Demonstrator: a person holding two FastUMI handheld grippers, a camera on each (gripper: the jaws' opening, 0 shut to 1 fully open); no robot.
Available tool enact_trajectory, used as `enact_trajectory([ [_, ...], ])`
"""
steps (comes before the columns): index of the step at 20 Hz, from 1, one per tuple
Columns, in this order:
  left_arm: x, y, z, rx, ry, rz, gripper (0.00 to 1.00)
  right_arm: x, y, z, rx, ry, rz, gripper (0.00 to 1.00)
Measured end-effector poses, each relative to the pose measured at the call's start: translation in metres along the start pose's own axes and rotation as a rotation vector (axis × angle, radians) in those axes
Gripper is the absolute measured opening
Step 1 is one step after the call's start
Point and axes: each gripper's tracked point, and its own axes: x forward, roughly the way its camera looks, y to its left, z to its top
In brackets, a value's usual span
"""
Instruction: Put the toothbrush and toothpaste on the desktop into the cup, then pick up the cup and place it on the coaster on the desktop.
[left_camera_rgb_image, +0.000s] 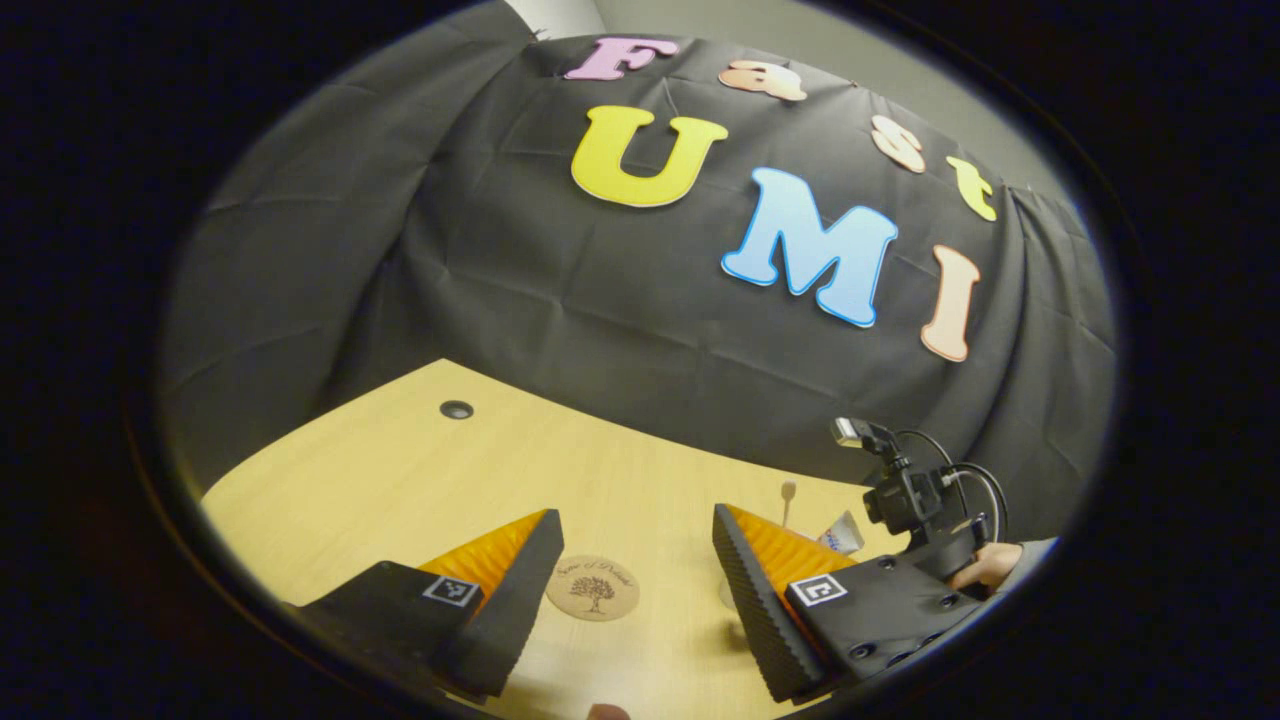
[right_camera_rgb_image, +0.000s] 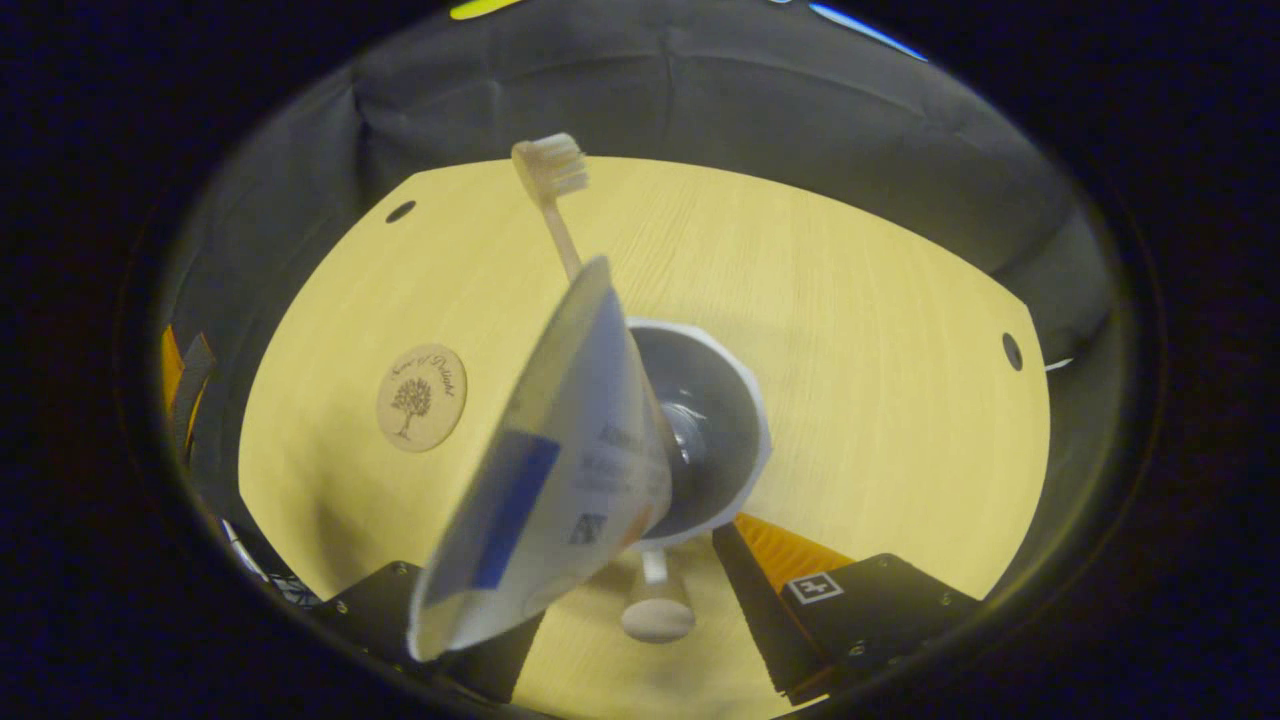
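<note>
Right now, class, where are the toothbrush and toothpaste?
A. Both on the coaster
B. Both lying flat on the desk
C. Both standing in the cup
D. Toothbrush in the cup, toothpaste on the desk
C: the toothbrush and toothpaste both rise out of the cup, and the coaster beside it is bare.

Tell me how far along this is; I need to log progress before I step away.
Done: the toothbrush and toothpaste both stand in the cup. In hand: the right gripper sits open around the cup's near side, seemingly lining up a grasp. Left: closing on the cup, lifting it and setting it on the coaster, which lies bare to the side. The left gripper hangs open above the coaster.
</note>
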Motion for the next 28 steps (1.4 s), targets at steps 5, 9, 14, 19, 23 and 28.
enact_trajectory([
  [5, -0.003, -0.002, -0.003, 0.004, 0.006, -0.001, 0.97, 0.01, 0.001, 0.004, 0.01, 0.029, 0.003, 0.83],
  [9, -0.012, 0.004, -0.007, -0.008, 0.012, 0.005, 0.97, 0.006, -0.004, 0.004, 0.025, 0.043, -0.001, 0.67],
  [14, -0.017, 0.016, -0.015, -0.021, 0.033, 0.017, 0.97, 0.009, -0.004, 0.006, 0.1, 0.056, -0.014, 0.33],
  [19, -0.024, 0.029, -0.014, -0.038, 0.029, 0.023, 0.96, 0.004, 0.0, 0.009, 0.086, 0.037, -0.036, 0.3],
  [23, -0.034, 0.047, -0.012, -0.046, 0.032, 0.031, 0.97, -0.009, 0.014, 0.02, 0.076, 0.013, -0.031, 0.29],
  [28, -0.054, 0.077, -0.01, -0.062, 0.037, 0.048, 0.97, -0.008, 0.061, 0.025, 0.049, 0.013, 0.009, 0.29],
])
